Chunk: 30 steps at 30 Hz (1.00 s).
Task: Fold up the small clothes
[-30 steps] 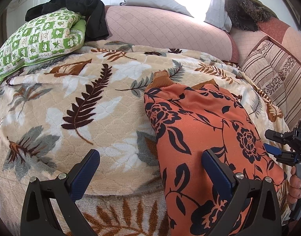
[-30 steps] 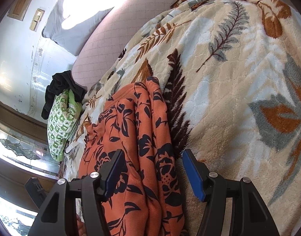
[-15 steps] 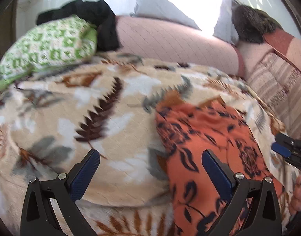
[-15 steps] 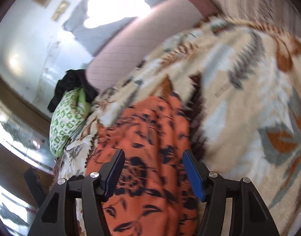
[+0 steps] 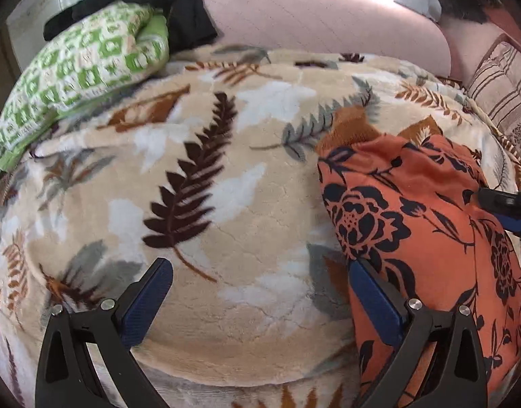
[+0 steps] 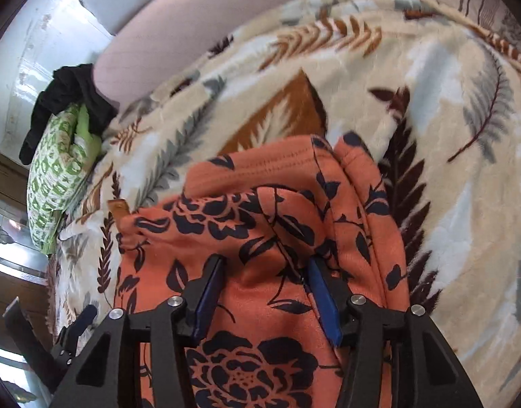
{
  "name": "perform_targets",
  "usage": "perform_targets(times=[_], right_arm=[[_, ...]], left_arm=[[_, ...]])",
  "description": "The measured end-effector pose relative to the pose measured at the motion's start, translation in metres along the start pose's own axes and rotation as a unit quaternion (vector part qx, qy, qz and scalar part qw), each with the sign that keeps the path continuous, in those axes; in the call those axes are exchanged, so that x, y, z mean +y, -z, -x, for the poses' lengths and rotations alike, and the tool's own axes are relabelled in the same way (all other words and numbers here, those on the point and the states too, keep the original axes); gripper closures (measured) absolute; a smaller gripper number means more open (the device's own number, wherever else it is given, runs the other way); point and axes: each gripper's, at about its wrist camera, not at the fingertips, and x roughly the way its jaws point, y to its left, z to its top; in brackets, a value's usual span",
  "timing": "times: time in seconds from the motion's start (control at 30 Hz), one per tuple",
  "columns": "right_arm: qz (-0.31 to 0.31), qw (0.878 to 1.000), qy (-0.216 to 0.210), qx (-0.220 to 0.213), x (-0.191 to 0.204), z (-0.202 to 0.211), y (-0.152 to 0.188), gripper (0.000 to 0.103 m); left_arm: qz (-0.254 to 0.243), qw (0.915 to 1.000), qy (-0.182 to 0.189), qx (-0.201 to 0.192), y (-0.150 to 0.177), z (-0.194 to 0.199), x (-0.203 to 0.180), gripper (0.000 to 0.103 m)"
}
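An orange garment with dark flower print lies on a bed covered by a cream blanket with leaf pattern. In the left wrist view the garment is on the right side of the blanket, lying from the near edge toward the middle, and a brown ribbed cuff shows at its far end. In the right wrist view the same garment fills the near centre, with several folds and a stitched hem at its far edge.

The left tongs are wide apart and hold nothing. Their left finger is over bare blanket, and the right finger is at the near left edge of the garment; I cannot tell if it touches the cloth.

The right tongs are partly closed, with a moderate gap. Orange cloth bulges up between the two blue pads, but I cannot tell if they really pinch it. From the left wrist view the right tongs appear at the far right border, above the garment.

On the far left of the bed is a green and white patterned pillow, and a black cloth is draped on it. Behind the blanket is a pink quilted cushion, and at the far right a striped pillow.
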Motion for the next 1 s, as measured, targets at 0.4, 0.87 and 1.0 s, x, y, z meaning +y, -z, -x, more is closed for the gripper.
perform_targets(times=[0.4, 0.87, 1.0], right_arm=[[-0.124, 0.987, -0.105, 0.0, -0.113, 0.071, 0.069, 0.033], [-0.142, 0.971, -0.189, 0.047, -0.122, 0.017, 0.053, 0.029], [-0.122, 0.968, -0.213, 0.053, -0.107, 0.006, 0.05, 0.025]], left_arm=[[0.044, 0.9736, 0.22, 0.041, 0.025, 0.024, -0.007, 0.0], [0.084, 0.9289, 0.348, 0.095, 0.022, -0.01, -0.021, 0.0], [0.063, 0.9267, 0.358, 0.095, 0.022, -0.009, -0.031, 0.004]])
